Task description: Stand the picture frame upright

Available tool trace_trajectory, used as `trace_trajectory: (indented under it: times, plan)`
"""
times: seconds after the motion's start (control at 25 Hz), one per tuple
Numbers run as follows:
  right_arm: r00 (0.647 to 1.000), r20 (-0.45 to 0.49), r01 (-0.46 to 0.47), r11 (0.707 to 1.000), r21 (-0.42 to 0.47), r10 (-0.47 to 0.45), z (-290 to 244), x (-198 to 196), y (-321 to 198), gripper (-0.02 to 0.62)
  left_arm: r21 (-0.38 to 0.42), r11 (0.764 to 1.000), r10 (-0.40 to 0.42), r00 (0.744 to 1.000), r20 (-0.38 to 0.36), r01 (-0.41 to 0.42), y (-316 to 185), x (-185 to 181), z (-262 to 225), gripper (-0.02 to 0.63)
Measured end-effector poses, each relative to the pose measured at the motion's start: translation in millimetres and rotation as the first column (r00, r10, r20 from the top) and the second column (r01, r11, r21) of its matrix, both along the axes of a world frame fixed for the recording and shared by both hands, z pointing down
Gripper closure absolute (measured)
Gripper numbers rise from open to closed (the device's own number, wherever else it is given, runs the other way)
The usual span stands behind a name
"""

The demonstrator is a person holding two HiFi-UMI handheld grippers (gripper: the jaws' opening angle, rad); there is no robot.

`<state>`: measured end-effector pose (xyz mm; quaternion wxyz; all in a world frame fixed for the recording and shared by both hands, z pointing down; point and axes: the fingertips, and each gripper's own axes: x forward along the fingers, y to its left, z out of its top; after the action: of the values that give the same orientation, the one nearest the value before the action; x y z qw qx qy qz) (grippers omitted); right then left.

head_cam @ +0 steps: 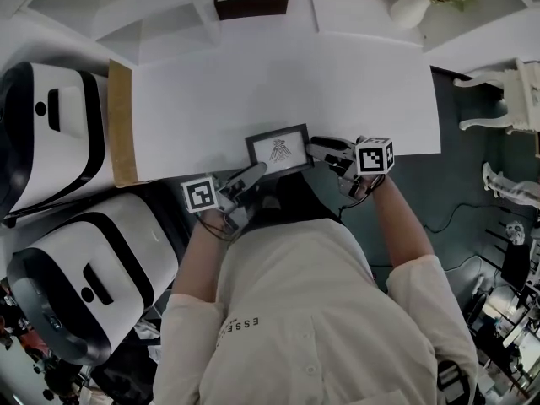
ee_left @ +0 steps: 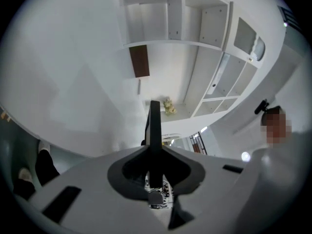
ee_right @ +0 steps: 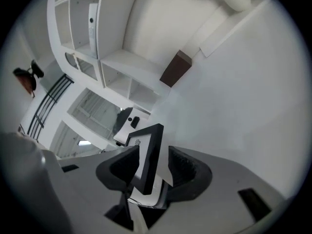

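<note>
My left gripper [ee_left: 154, 152] has its jaws pinched tight on the picture frame [ee_left: 154, 126], seen edge-on as a thin dark bar standing straight up from between them. Just past the frame's top end: yellowish flowers [ee_left: 169, 106]. Further up and left of the frame: a dark brown box [ee_left: 139, 61], with white shelving [ee_left: 195, 23] up beyond that.

The picture frame [head_cam: 279, 150] has a matt dark border, the white table [head_cam: 253, 83] looks smooth, the vase [head_cam: 409, 8] glossy.

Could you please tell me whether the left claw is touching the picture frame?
Touching. The left gripper view shows the left claw closed on the picture frame, with no gap on either side.
</note>
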<state>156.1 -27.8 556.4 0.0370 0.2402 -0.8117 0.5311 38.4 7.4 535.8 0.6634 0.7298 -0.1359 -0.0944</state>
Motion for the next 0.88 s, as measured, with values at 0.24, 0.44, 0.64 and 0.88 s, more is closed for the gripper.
trace_trajectory:
  times: [0.24,0.44,0.64,0.88]
  plan:
    - [0.983,0.181,0.054,0.996,-0.066,-0.041,-17.1,0.2,-3.8,0.405,0.084,0.996,0.038,0.999,-0.028,-0.036,-9.9,3.1,-22.6,0.541]
    - [0.962,0.246,0.144,0.987,-0.074,-0.122,-21.8,-11.2,-4.1,0.501,0.084,0.996,0.04,0.999,-0.032,-0.038,-21.1,4.8,-25.8,0.543]
    - [0.96,0.248,0.154,0.984,-0.091,-0.128,-16.3,-8.0,-23.7,0.509,0.041,0.999,0.001,1.0,0.0,-0.001,-38.0,5.2,-16.0,0.541]
    - [0.968,0.158,0.213,0.972,-0.101,-0.195,-16.9,-6.5,-54.1,0.511,0.095,0.995,-0.016,0.986,0.168,0.0,-65.7,7.9,-3.7,0.54]
